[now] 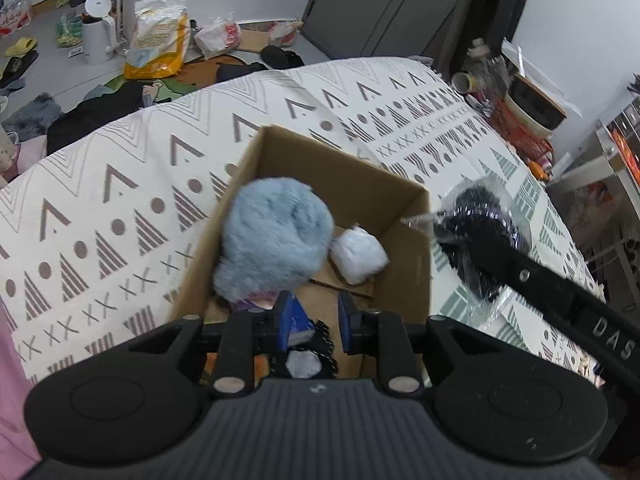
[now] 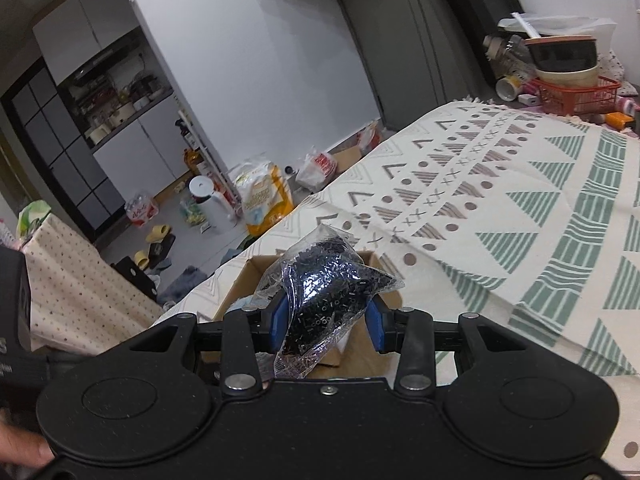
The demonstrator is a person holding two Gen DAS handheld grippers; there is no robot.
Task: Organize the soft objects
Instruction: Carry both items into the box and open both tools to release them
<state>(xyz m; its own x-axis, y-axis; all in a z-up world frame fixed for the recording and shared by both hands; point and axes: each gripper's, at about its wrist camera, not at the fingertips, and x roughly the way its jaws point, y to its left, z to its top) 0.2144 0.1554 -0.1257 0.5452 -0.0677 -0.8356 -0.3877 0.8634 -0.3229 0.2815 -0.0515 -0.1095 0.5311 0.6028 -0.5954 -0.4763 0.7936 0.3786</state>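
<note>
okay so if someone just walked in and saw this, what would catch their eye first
Probably the fluffy blue plush standing in the open cardboard box on the patterned bedspread, beside a small white bundle. Next, the clear bag of black beads clamped in the right gripper over the box.

Cardboard box (image 1: pixel 404 216), open top, centre of left wrist frame, sitting on patterned bed cover. Inside it: fluffy blue-grey plush (image 1: pixel 276 236) upright against the box's left wall, sticking above the rim; small white soft bundle (image 1: pixel 358 254) on the box floor just right of the plush. Clear plastic bag of small black beads (image 2: pixel 324 300), crumpled, lower centre of right wrist frame, above the box's right edge.
</note>
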